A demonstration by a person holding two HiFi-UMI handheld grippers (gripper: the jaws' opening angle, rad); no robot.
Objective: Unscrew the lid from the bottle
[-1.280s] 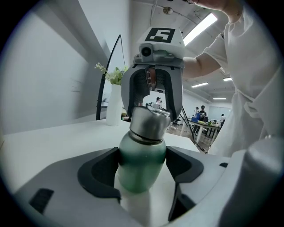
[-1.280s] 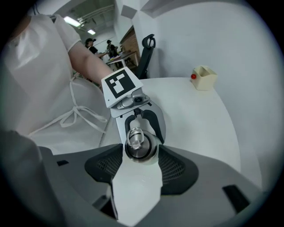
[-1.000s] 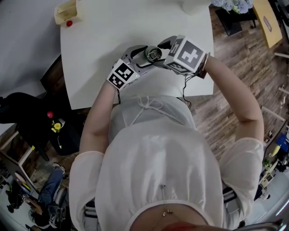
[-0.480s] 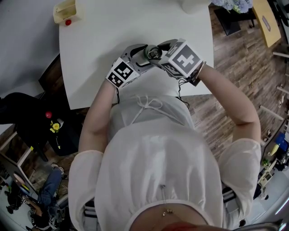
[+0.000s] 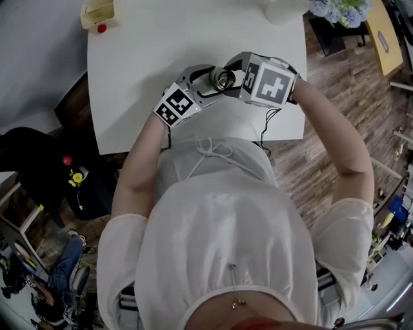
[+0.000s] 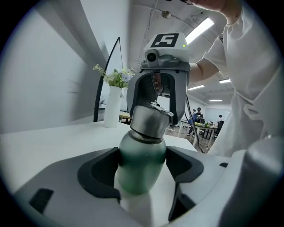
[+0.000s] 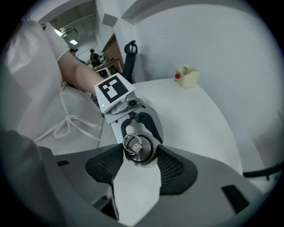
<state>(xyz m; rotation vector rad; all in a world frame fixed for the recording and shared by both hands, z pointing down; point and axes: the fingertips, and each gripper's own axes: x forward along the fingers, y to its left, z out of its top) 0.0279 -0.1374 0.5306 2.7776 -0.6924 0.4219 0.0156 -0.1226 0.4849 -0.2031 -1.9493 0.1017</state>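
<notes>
A green metal bottle with a silver lid stands tilted over the white table. My left gripper is shut on its body, a pad pressing each side. My right gripper comes down from above. Its jaws have just been closing, and both pads now press on the lid, whose ring handle faces the camera. In the head view the lid sits between the two marker cubes, near the table's front edge. The lower part of the bottle is hidden by the left jaws.
The white table carries a small beige box with a red ball at its far left corner. A white vase of flowers stands at the far right. Wooden floor lies to the right of the table.
My right gripper has rolled around the lid, and its marker cube now faces a different way. Left gripper and bottle have stayed where they were.
</notes>
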